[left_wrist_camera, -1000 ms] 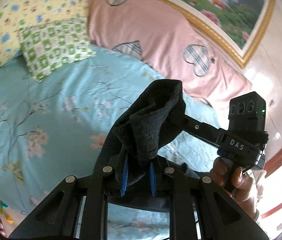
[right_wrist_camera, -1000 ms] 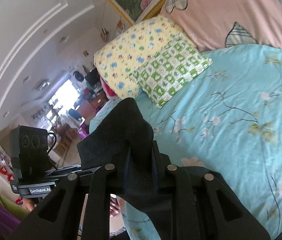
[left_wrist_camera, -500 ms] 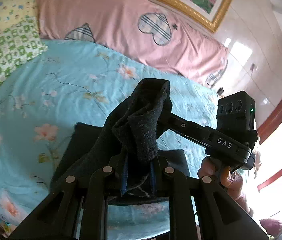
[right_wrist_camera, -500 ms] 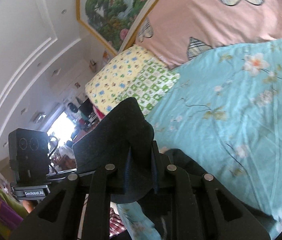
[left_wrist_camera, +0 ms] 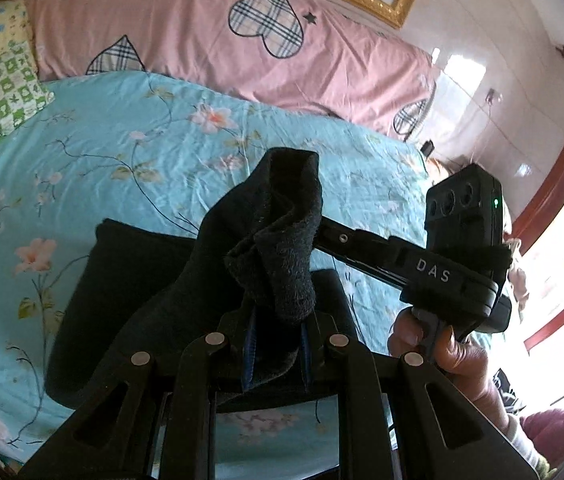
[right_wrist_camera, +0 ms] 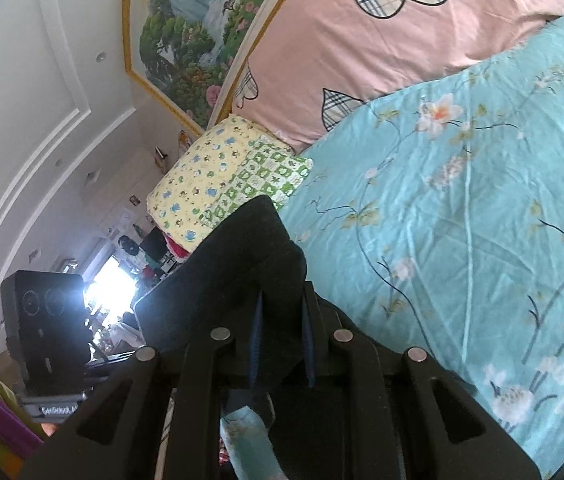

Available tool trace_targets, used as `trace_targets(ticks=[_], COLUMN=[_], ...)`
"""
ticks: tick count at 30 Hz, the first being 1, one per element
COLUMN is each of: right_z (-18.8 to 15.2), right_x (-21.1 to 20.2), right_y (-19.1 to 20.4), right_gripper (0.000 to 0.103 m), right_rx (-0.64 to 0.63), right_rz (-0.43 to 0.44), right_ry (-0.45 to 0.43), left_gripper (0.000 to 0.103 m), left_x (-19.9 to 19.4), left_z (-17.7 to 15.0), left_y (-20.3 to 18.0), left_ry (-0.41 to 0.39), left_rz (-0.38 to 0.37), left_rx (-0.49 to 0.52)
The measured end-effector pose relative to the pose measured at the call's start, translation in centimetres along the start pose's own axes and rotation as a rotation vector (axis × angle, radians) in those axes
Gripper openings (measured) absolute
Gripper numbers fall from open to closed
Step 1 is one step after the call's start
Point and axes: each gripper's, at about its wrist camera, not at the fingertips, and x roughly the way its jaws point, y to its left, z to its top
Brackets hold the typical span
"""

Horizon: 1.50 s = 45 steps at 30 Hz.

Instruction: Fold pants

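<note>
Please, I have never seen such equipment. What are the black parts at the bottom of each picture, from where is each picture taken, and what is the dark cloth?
No robot here: a person holds one hand-held gripper in each hand. Each picture comes from a fisheye camera on one gripper, looking along its two fingers. In the left view, the left gripper pinches a bunch of the black pants; the right gripper's body, marked DAS, and the hand holding it show beside it. In the right view, the right gripper pinches the pants too. The rest of the pants lies on the blue flowered bedsheet, near pillows.
</note>
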Motion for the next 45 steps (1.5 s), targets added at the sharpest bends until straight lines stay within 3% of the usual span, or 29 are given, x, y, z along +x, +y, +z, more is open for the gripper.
trace_targets(ticks=[7, 11, 15, 16, 17, 19, 22, 24, 26, 29, 37, 45], right_z=[-1.1, -1.4, -1.8, -1.9, -2.0, -2.2, -2.6, -2.9, -3.3, -3.6, -3.8, -4.6], right_x=[-0.9, -1.5, -2.5, -2.9, -3.4, -4.5, -6.1, -7.1, -8.0, -8.7, -7.9, -5.6], right_y=[-1.3, -1.1, -0.9, -1.0, -1.3, -1.7, -1.9, -1.7, -1.2, -0.2, 3.3, 6.7], right_gripper=[0.019, 0.019, 0.022, 0.024, 0.033, 0.043, 0.048, 0.055, 0.07, 0.081, 0.094, 0.095], right_rx=[0.017, -0.006, -0.014, -0.001, 0.017, 0.053, 0.099, 0.119, 0.13, 0.144, 0.129, 0.022], right_rz=[-0.05, -0.127, -0.24, -0.258, -0.268, -0.311, -0.341, -0.353, -0.366, -0.378, -0.447, -0.539], right_ry=[0.008, 0.029, 0.027, 0.019, 0.007, -0.018, -0.055, -0.084, -0.112, -0.139, -0.147, -0.114], left_gripper=[0.017, 0.018, 0.031, 0.033, 0.042, 0.048, 0.058, 0.06, 0.061, 0.062, 0.069, 0.072], left_x=[1.5, 2.5, 3.2, 3.3, 3.4, 3.4, 2.8, 2.3, 1.8, 0.8, -1.9, -2.7], left_z=[-1.2, -1.7, -2.5, -2.7, -2.8, -3.0, -3.2, -3.4, -3.4, -3.3, -2.8, -2.1], left_y=[-1.1, -1.7, -2.6, -2.8, -2.9, -2.8, -2.4, -2.1, -1.8, -1.1, 1.2, 4.9], left_ry=[0.018, 0.027, 0.03, 0.031, 0.033, 0.048, 0.05, 0.047, 0.041, 0.033, -0.026, -0.056], left_rz=[-0.007, -0.008, -0.036, -0.04, -0.044, -0.089, -0.131, -0.149, -0.158, -0.168, -0.15, -0.118], left_rx=[0.043, 0.085, 0.137, 0.146, 0.154, 0.148, 0.135, 0.125, 0.124, 0.105, 0.065, -0.011])
